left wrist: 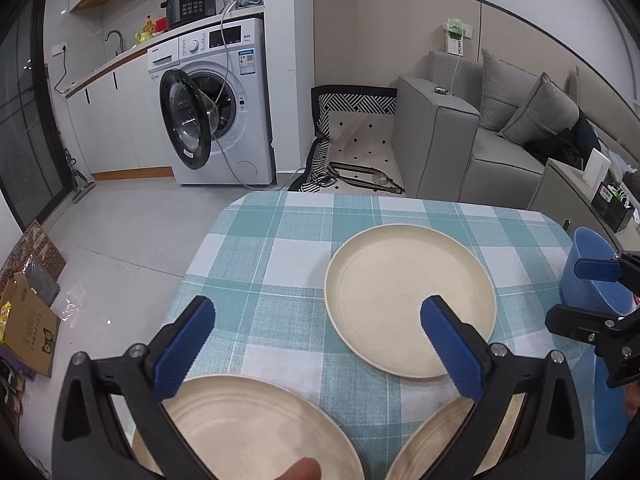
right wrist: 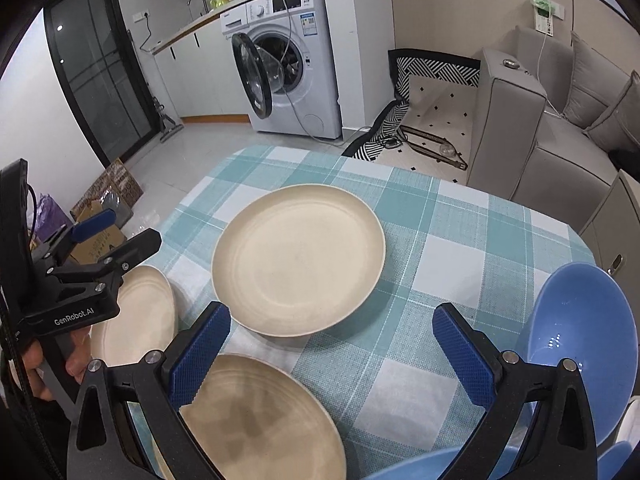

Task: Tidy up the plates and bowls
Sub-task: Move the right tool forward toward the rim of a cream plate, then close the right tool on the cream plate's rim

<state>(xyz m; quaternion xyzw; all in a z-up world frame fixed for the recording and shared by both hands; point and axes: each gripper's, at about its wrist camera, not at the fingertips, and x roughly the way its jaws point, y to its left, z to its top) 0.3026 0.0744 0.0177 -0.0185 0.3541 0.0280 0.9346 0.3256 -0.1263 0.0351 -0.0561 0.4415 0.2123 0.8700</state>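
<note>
Three cream plates lie on the checked tablecloth. The far plate sits mid-table. A near-left plate lies under my left gripper, which is open and empty. A near-middle plate lies under my right gripper, also open and empty. A blue bowl stands at the table's right edge, with more blue bowls at the bottom. The right gripper also shows at the right of the left wrist view; the left gripper shows at the left of the right wrist view.
The table has rounded far corners and drops to a tiled floor. A washing machine with its door open stands beyond, a grey sofa at the right, cardboard boxes on the floor at the left.
</note>
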